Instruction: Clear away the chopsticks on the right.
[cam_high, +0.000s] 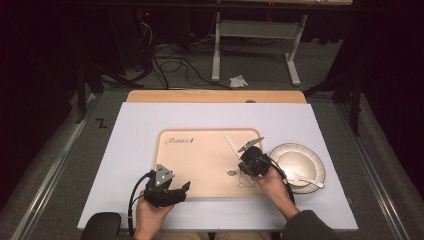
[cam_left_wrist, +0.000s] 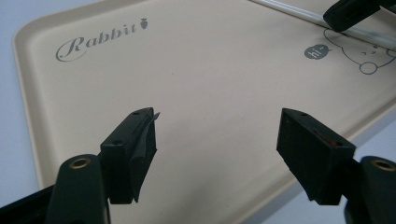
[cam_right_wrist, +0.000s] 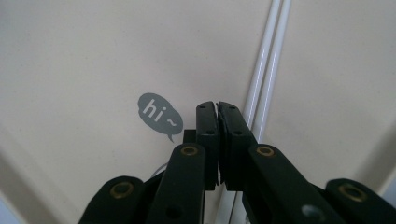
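— High view: white chopsticks (cam_high: 231, 146) flat on beige tray (cam_high: 200, 165), side by side, long axis slanting from far left to near right.

— Nearer hand?

— Right gripper (cam_high: 245, 161), poised at the pair's near end, beside the printed "hi" bubble (cam_right_wrist: 156, 114). Jaws pressed tight together, nothing visible between them. Chopsticks run just under the right-hand jaw in the right gripper view. Cannot tell whether pinched.

— And the other?

— Left gripper (cam_high: 184, 190), jaws spread wide and empty, over the tray's near-left edge, well apart from the chopsticks.

— Containers?

— White bowl (cam_high: 300, 150) just beside the tray's right edge, white spoon (cam_high: 306, 180) lying inside.
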